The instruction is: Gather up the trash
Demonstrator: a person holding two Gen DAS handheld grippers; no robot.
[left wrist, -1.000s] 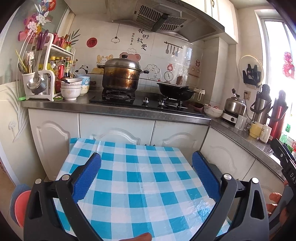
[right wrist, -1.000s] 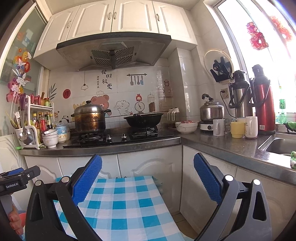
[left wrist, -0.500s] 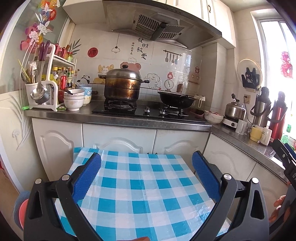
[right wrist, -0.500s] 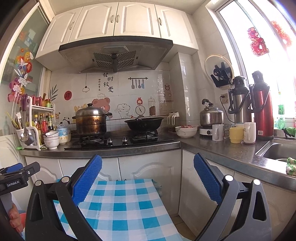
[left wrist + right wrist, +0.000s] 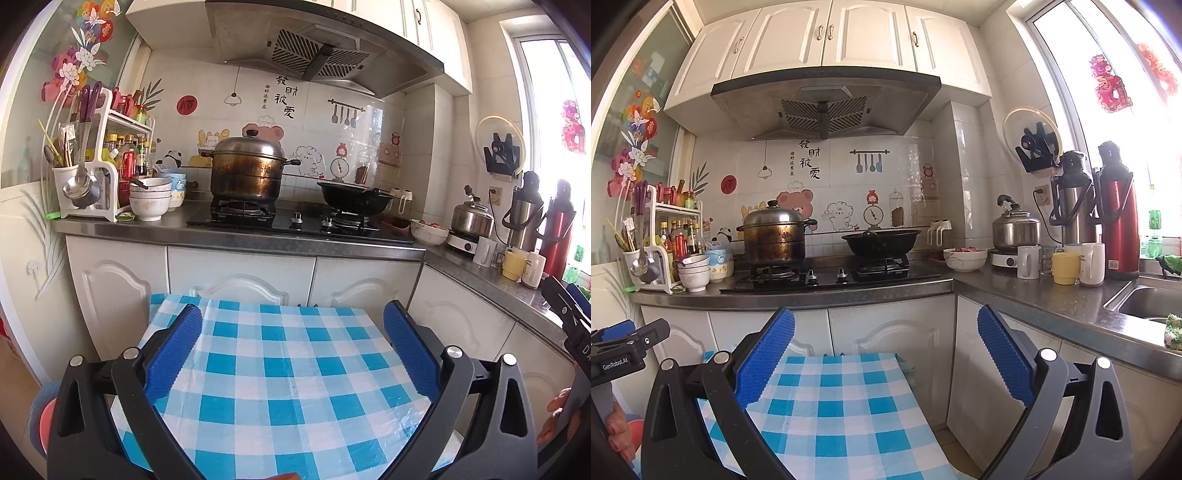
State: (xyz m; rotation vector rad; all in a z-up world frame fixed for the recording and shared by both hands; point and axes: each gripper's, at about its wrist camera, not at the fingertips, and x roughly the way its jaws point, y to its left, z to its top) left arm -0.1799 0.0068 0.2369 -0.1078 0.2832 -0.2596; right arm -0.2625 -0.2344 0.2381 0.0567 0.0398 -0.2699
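- Above a blue-checked table [image 5: 273, 373], the left gripper [image 5: 291, 354] and right gripper [image 5: 886, 354] both hover with jaws spread wide, holding nothing.
- No trash shows in either view, so where it lies cannot be told; the step in hand appears to be searching.
- Doing it well probably means tilting both cameras down and scanning slowly before committing to a reach.
- On the far counter [image 5: 236, 236], a lidded pot [image 5: 247, 173] hides its contents, and a black wok [image 5: 354, 199] sits to its right.
- Stacked bowls [image 5: 149, 197] stand at far left; a white bowl [image 5: 964, 258] at right holds something reddish.
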